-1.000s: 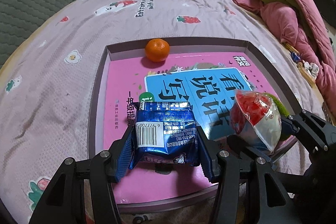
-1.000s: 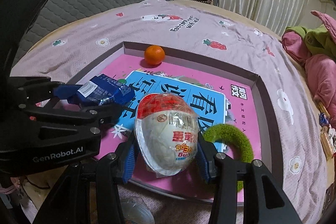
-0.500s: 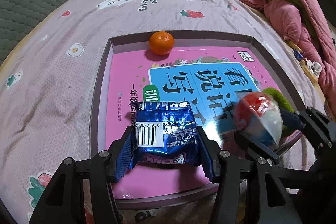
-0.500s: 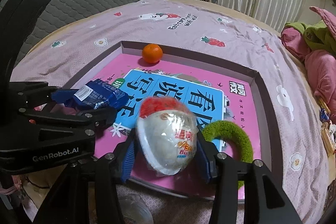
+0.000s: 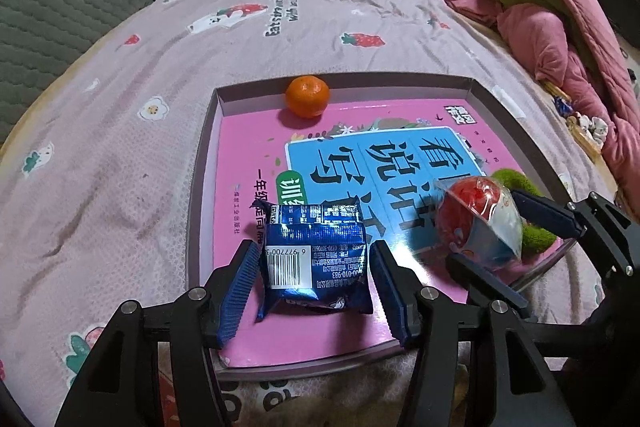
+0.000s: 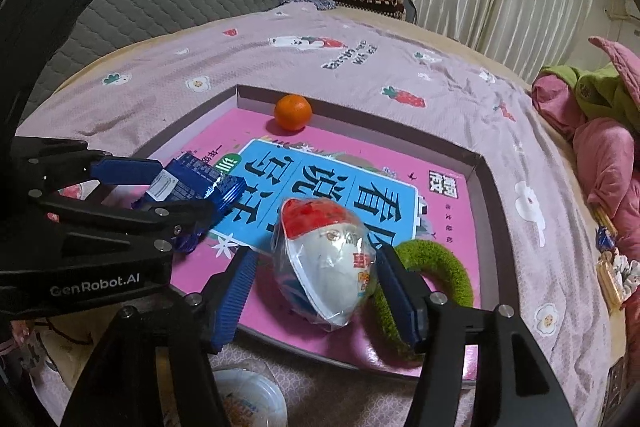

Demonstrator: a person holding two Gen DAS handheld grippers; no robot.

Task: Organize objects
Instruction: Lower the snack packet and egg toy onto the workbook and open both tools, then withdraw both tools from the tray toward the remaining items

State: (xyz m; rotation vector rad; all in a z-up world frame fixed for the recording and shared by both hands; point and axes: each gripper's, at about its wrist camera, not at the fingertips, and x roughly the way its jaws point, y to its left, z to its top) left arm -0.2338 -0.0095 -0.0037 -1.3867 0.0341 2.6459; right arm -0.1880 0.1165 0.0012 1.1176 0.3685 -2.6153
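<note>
Blue snack packet (image 5: 316, 259) is lying on the pink book cover (image 5: 256, 163) inside the shallow tray (image 5: 200, 163), near the tray's front-left corner. Left gripper (image 5: 314, 287) is straddling it with jaws opening; gaps are showing on both sides, pads not pressing, so the packet is released.

Wrapped red-and-white egg-shaped treat (image 6: 326, 263) is sitting near the tray's front edge, tilted, apparently leaning by the green fuzzy ring (image 6: 436, 279). Right gripper (image 6: 316, 291) is opening too, pads clear of the wrapper on both sides, so that one is let go as well.

Orange (image 5: 307, 95) is sitting alone against the tray's far wall, well apart from both.

Step, as I'm reading it: both hands are finishing a place into the tray. Next move calls for backing both grippers straight out along their fingers without snagging the crinkly wrappers; the egg looks tippy and could roll if nudged.

Readable text: barcode on the packet starting 6 97770, plus a phone-style string ending 010-983. Book cover is showing large Chinese characters on a blue panel, "一年级" down the side. Bedsheet (image 5: 120, 147) is printed with strawberries and partial English "Eat strawb... with me". "GenRobot.AI" is printed on the left gripper body, seen from the right wrist view. Red print on the egg is too small to read
</note>
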